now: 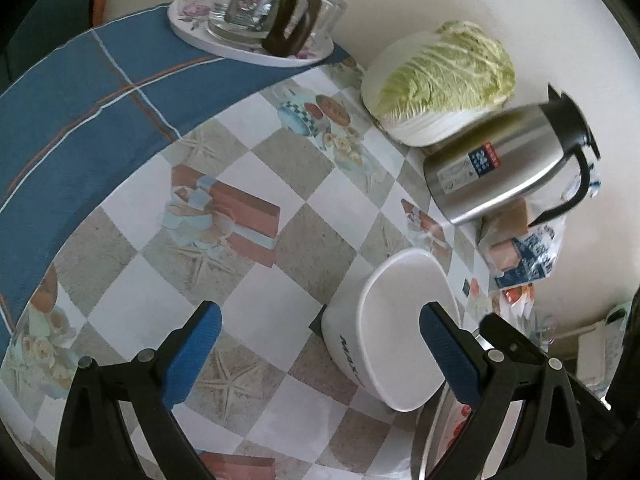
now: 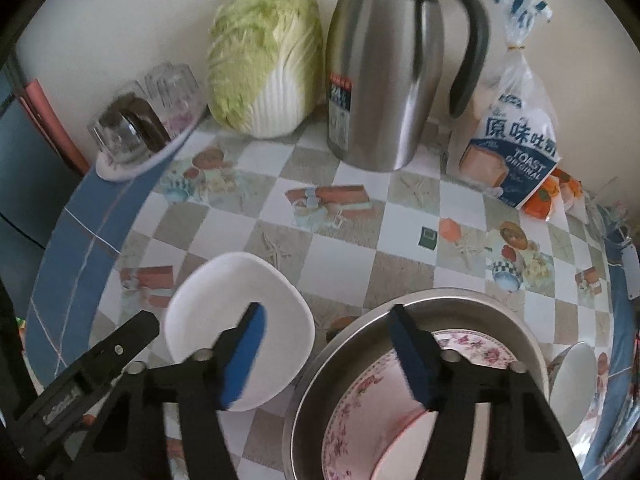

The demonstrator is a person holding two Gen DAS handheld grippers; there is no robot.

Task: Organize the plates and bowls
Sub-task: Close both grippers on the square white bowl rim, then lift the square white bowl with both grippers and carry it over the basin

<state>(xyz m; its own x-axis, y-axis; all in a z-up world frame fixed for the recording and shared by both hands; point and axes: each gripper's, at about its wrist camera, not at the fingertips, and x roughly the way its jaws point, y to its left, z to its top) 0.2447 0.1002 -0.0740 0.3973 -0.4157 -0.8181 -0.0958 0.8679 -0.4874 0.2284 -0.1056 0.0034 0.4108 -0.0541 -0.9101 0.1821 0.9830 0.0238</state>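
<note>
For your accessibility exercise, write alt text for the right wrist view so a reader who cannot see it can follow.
Open right tongs hover over a metal basin holding a floral plate, beside a white bowl. On the checked tablecloth behind stand a cabbage, a steel jug and bagged toast.

I note the bench carrying cabbage, flask, toast bag, glassware tray, white bowl, steel basin.

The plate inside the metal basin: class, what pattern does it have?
A pink floral border on white; the plate shows best in the right wrist view.
</note>
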